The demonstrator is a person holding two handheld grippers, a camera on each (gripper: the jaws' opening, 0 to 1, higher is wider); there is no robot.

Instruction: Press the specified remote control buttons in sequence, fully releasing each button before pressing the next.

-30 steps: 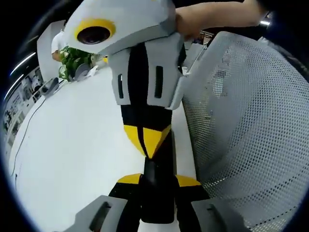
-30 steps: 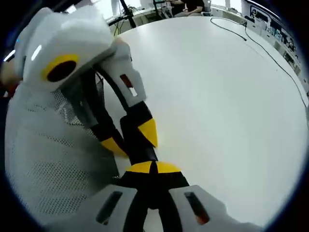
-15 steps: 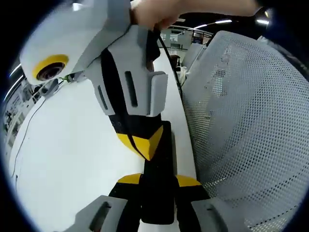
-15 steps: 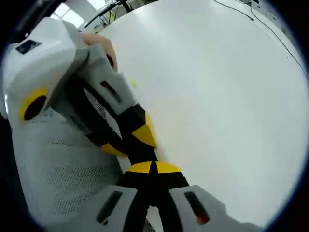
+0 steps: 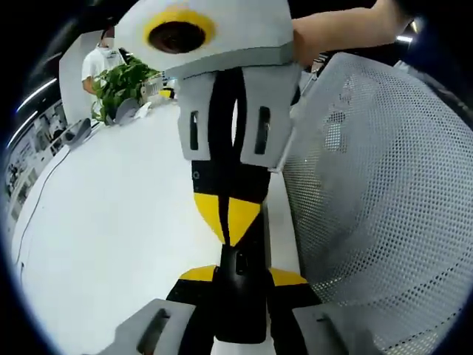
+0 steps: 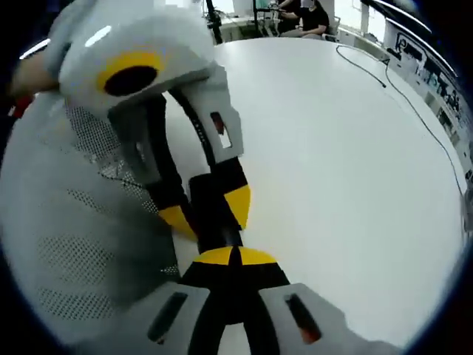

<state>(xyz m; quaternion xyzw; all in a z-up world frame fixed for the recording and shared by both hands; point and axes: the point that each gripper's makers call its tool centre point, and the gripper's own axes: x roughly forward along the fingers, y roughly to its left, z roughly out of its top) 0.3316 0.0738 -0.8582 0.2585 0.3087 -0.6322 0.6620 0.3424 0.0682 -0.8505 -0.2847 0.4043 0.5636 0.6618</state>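
My left gripper (image 5: 242, 275) is shut on a black remote control (image 5: 247, 299), which stands up between its yellow-tipped jaws over the table's edge. My right gripper (image 5: 228, 220) comes down from the top of the left gripper view with its yellow tips shut together, and they rest against the remote's upper face. In the right gripper view the right gripper (image 6: 233, 257) points its shut tips at the remote (image 6: 211, 203), and the left gripper (image 6: 208, 214) reaches in from the upper left, clamped around it. The buttons are hidden.
A white table (image 5: 111, 237) (image 6: 332, 170) spreads out behind the grippers. A grey mesh chair back (image 5: 377, 207) (image 6: 66, 244) stands close beside them. A plant (image 5: 122, 85) sits at the table's far end, and a black cable (image 6: 399, 81) runs along the far edge. A hand (image 5: 332, 29) grips the right gripper.
The right gripper leaned to one side half a second ago and now stands straight over the remote again. Its tips stay at the remote, and the left gripper's hold is unchanged.
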